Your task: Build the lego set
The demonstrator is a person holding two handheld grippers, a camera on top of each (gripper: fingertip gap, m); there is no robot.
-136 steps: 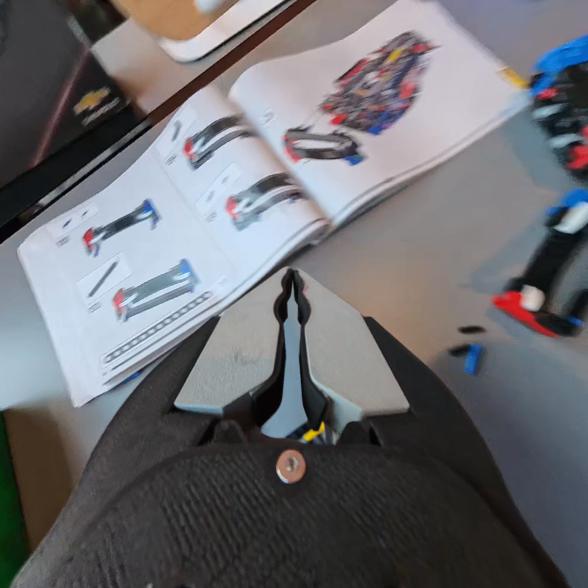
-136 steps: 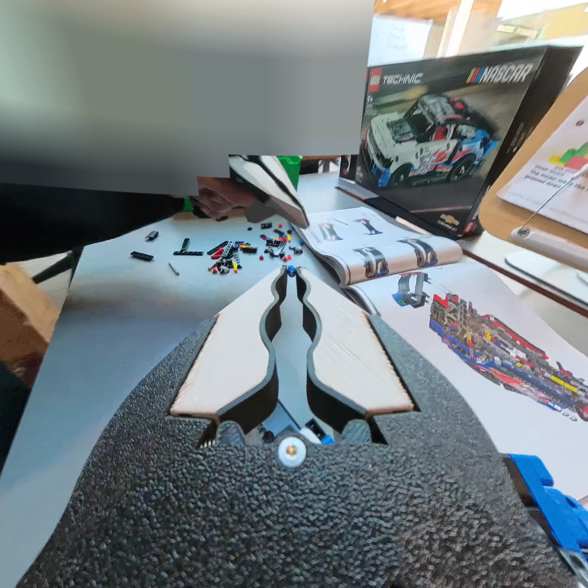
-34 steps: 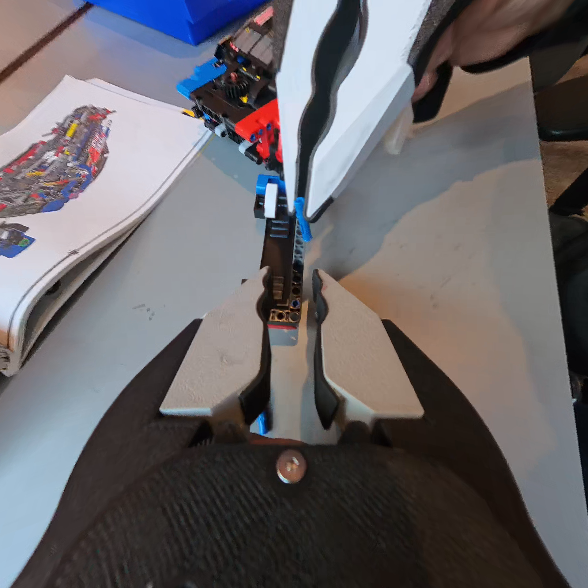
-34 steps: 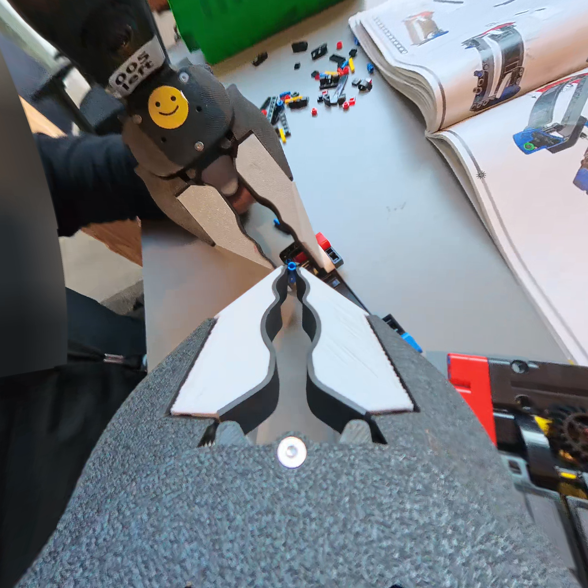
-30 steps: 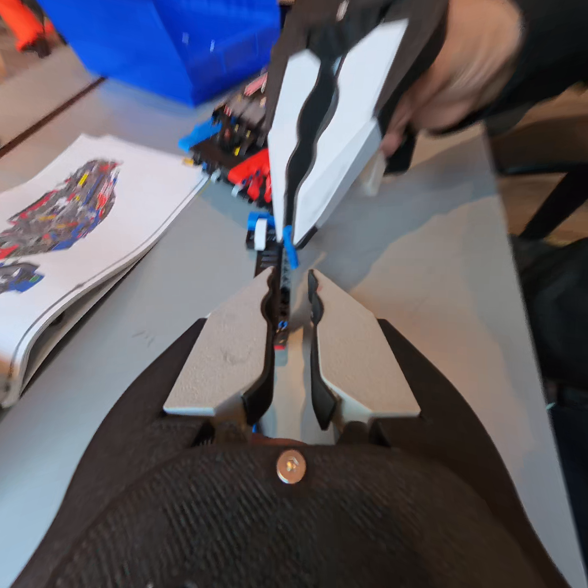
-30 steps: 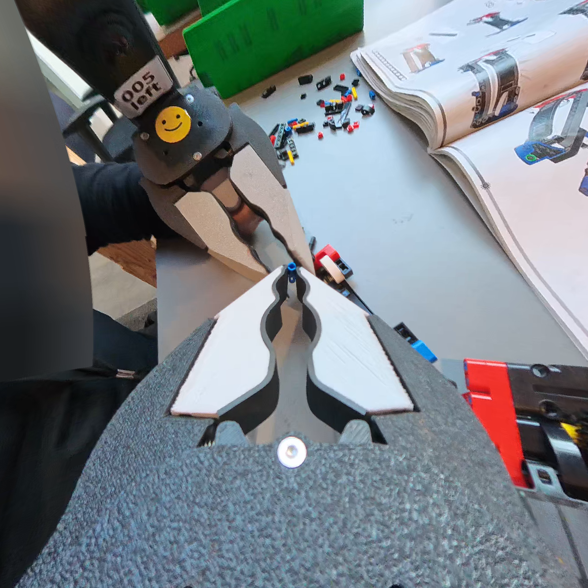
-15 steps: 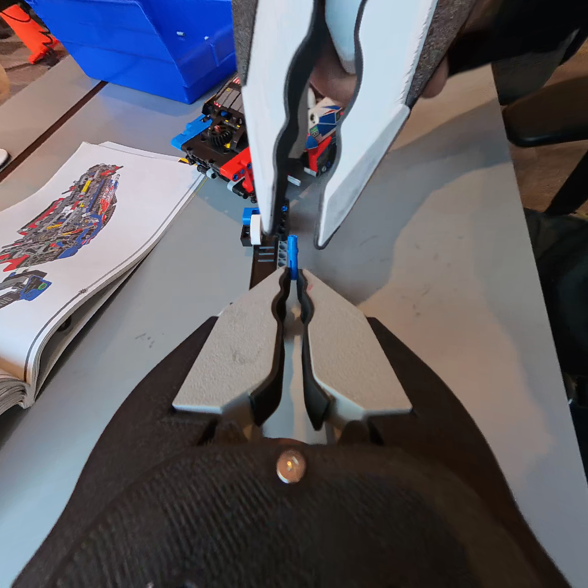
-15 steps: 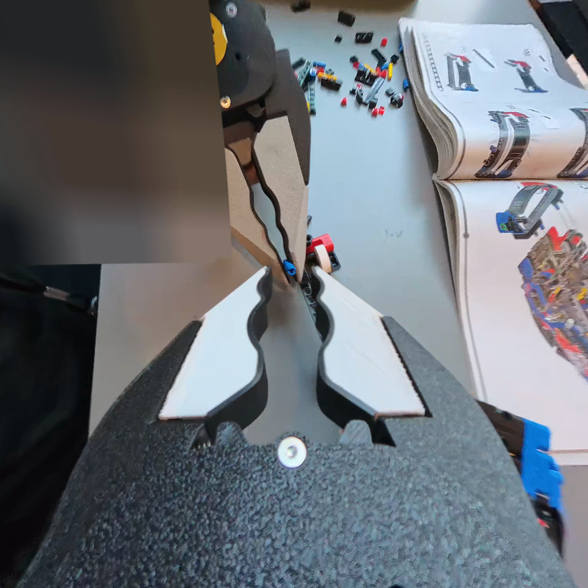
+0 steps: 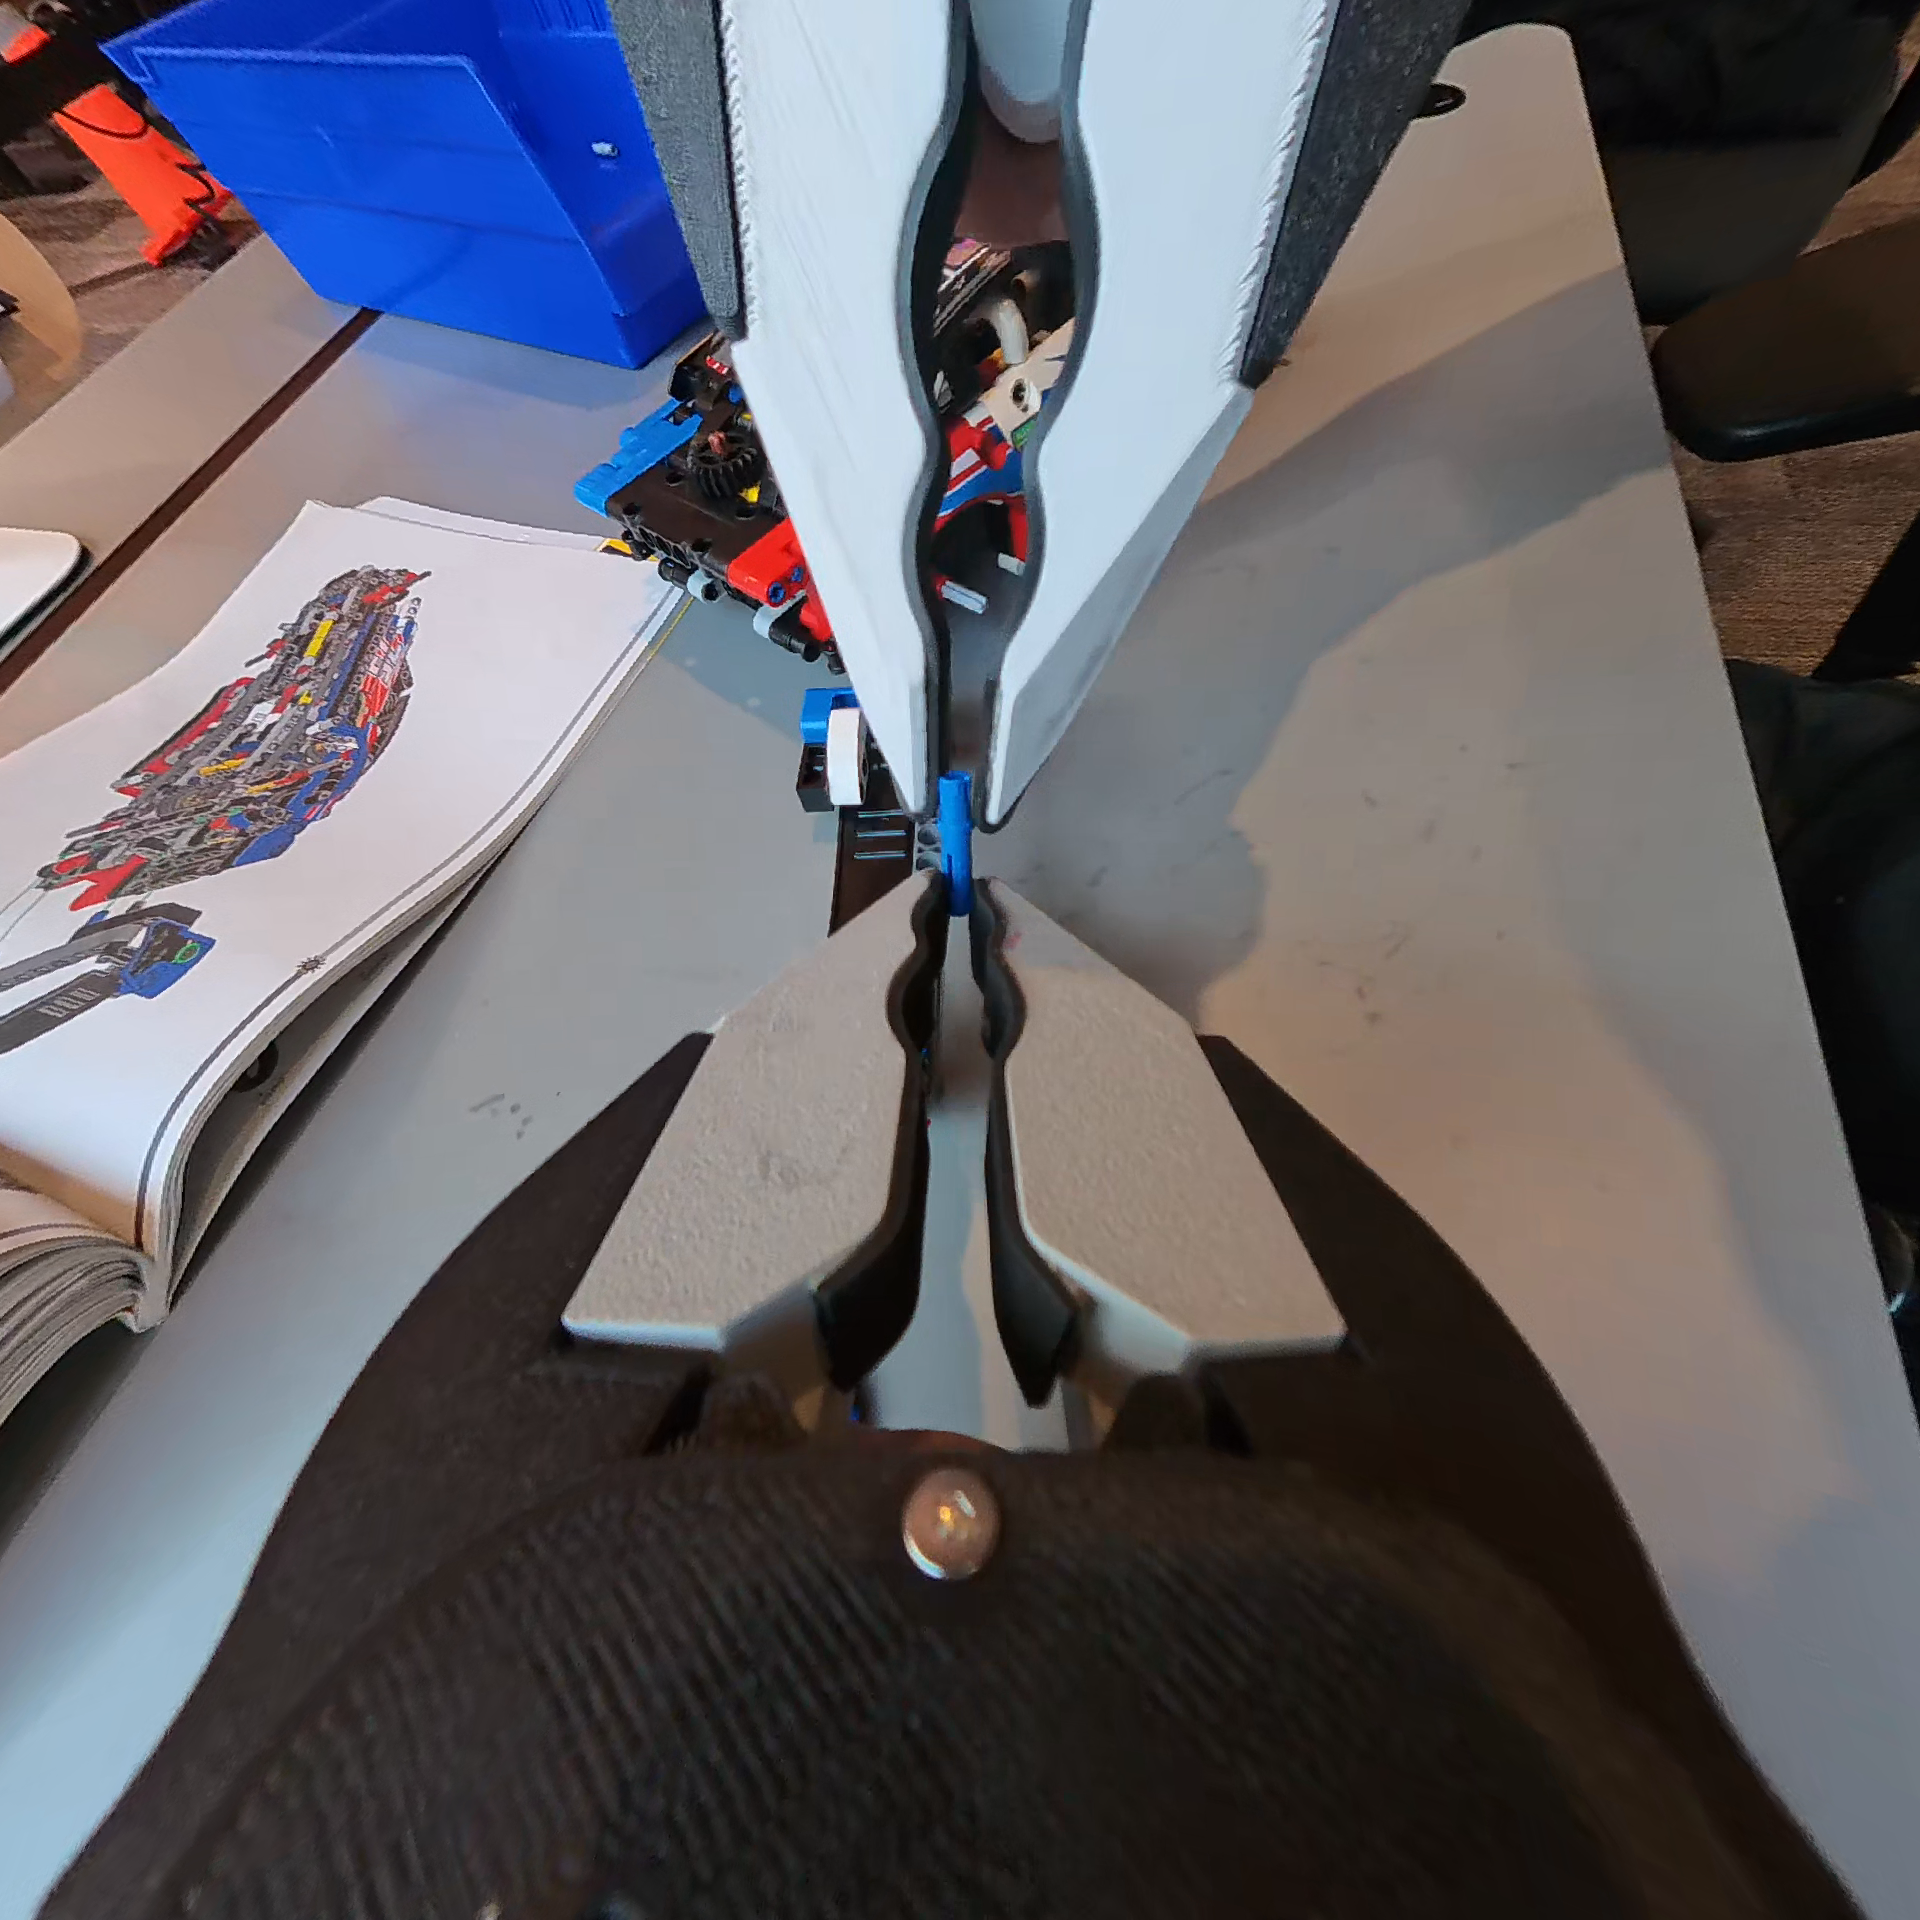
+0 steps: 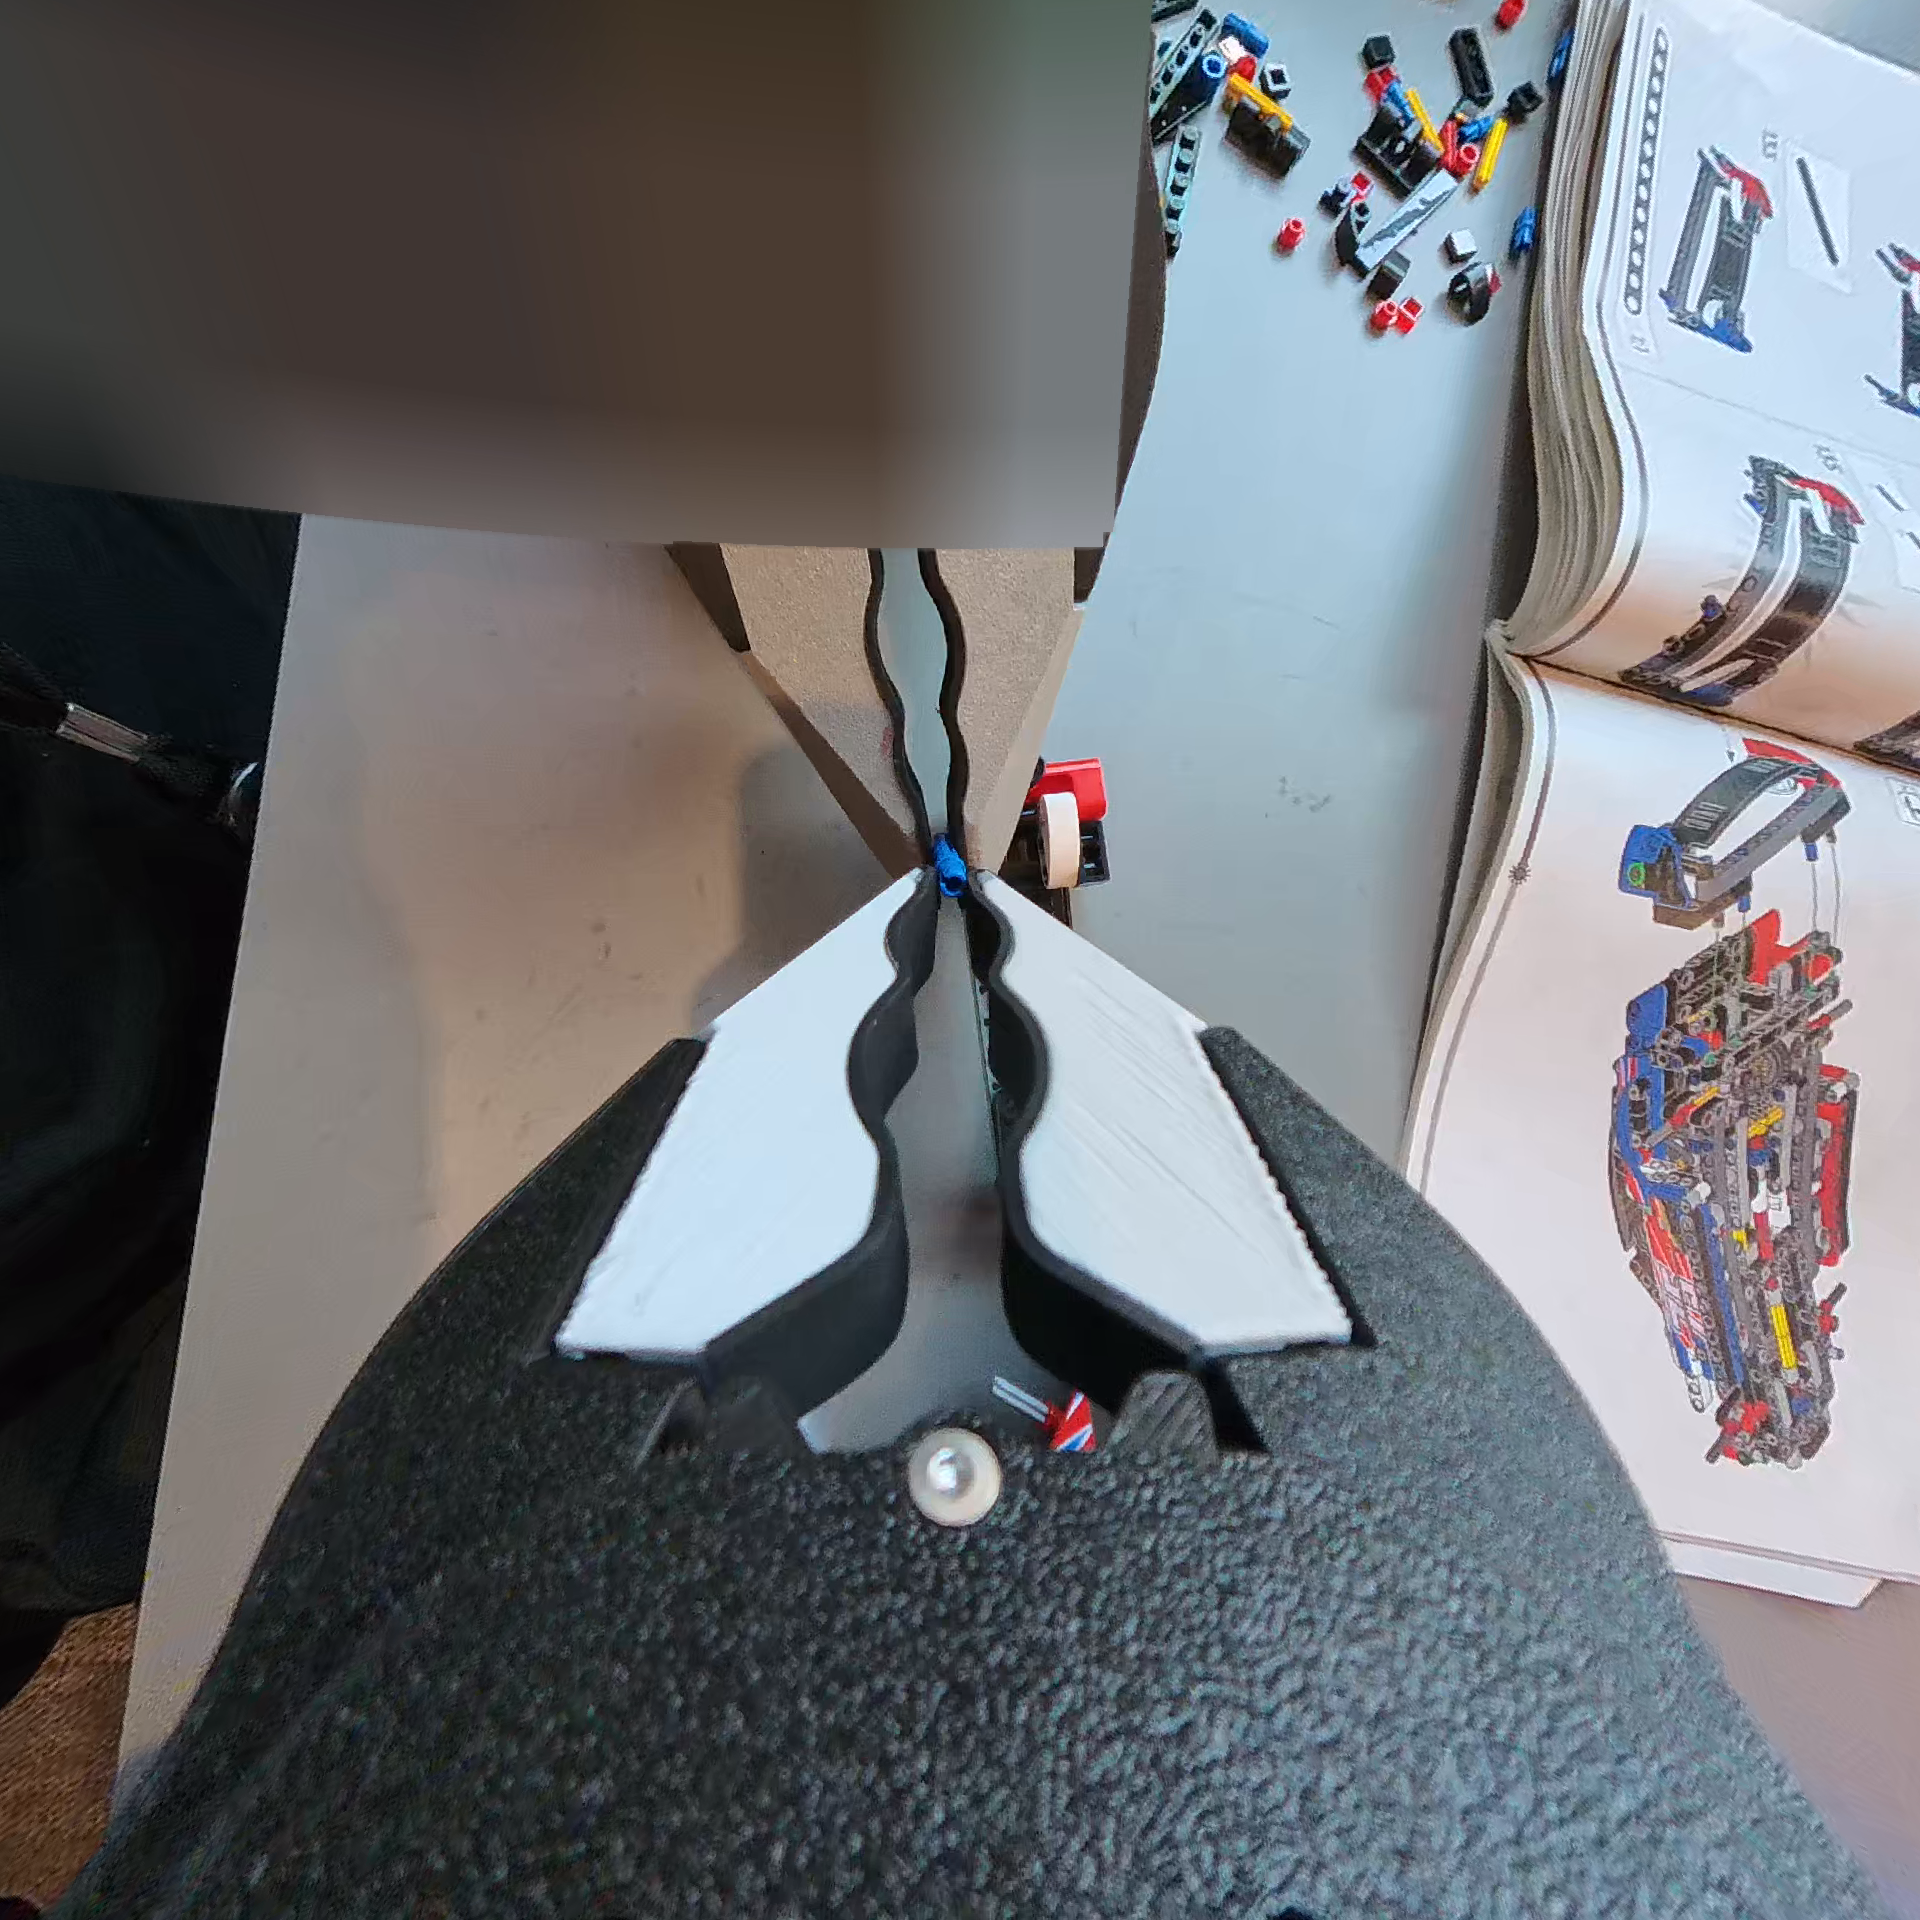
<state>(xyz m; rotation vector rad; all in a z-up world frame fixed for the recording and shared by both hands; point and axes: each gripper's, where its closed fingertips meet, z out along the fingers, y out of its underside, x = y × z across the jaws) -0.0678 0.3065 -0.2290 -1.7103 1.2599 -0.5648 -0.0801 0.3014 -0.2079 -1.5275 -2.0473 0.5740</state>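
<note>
Currently handing off a small blue pin above the worktop. Left gripper is clenching the pin's near end; right gripper is nearly closed around the far end, contact unclear. Pin's long axis is running along both sets of fingers, pointing from one gripper to the other, just beside the black beam. Next: one side needs to be releasing cleanly before seating the pin in a beam hole.

A small blue pin stands pinched at the tips of my left hand-held gripper. Just behind it a black beam assembly with a white wheel-like piece lies on the grey bench, the half-built car chassis beyond, loose pieces scattered well apart.
</note>
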